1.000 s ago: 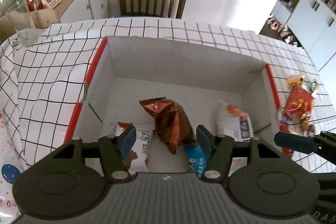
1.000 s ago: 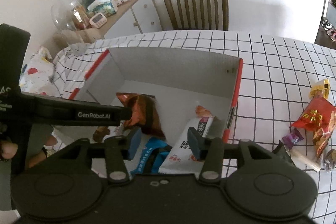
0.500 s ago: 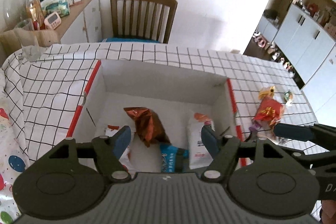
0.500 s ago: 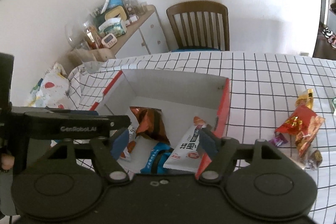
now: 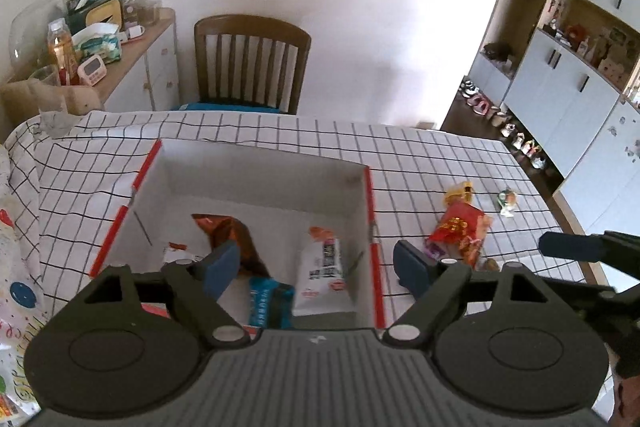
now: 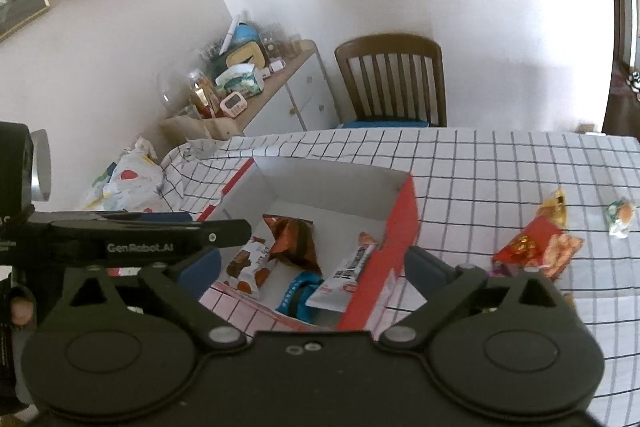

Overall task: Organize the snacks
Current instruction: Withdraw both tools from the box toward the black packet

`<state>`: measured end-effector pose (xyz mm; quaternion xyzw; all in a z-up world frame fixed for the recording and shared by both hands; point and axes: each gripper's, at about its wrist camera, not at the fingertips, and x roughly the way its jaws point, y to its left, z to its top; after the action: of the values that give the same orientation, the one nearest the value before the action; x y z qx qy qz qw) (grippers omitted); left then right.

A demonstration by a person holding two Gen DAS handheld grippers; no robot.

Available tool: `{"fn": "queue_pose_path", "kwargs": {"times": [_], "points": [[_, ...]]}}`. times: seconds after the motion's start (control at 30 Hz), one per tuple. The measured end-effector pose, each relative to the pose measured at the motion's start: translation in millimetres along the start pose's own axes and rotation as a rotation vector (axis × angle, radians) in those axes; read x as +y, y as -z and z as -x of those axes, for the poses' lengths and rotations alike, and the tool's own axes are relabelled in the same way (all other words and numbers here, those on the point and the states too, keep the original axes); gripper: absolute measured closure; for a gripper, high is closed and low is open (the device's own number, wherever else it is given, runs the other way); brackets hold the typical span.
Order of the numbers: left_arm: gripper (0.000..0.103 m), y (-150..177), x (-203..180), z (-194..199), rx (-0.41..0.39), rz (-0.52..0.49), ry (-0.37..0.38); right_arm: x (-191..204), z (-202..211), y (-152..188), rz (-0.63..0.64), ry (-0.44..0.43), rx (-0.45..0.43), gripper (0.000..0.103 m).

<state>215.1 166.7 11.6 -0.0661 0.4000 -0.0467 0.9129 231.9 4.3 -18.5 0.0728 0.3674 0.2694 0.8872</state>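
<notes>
Below both opening, empty claws, left claw (image 5: 316,271) and right claw (image 6: 314,269), snack packets (image 5: 320,267) inside the red-edged box (image 5: 370,211)

A wooden chair (image 5: 252,63) stands at upper centre behind the checked tablecloth (image 5: 420,163); a cluttered sideboard (image 5: 132,67) at upper left, white cabinets (image 5: 576,95) at right.

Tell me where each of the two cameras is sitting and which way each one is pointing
Left wrist: on the left gripper, angled down at the box; its opening, empty jaws show, the right gripper's finger at right.
Right wrist: on the right gripper, angled down from the box's right; jaws opening, empty, the left gripper and a fingertip at left.
Shared: box, brown bag, red packet, chair.
</notes>
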Motion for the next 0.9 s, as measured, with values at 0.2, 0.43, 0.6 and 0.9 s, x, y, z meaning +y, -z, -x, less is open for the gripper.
{"fn": "queue_pose_path", "kwargs": {"times": [0.2,0.43,0.6,0.9], "points": [[0.013,9.8,-30.9,1.2,-0.006,-0.015,0.015,-29.1,33.9,7.4,0.010,0.018,-0.015,0.002],[0.000,21.0,-73.6,-7.6,-0.010,-0.026,0.027,-71.0,59.1,22.5,-0.006,0.054,-0.028,0.002],[0.000,26.3,-101.3,-21.7,0.009,0.008,0.043,-102.0,68.6,40.1,-0.020,0.073,-0.018,0.002],[0.000,34.2,-144.3,-60.7,0.053,0.097,-0.004,-146.7,71.0,60.1,0.016,0.125,0.001,0.003]]}}
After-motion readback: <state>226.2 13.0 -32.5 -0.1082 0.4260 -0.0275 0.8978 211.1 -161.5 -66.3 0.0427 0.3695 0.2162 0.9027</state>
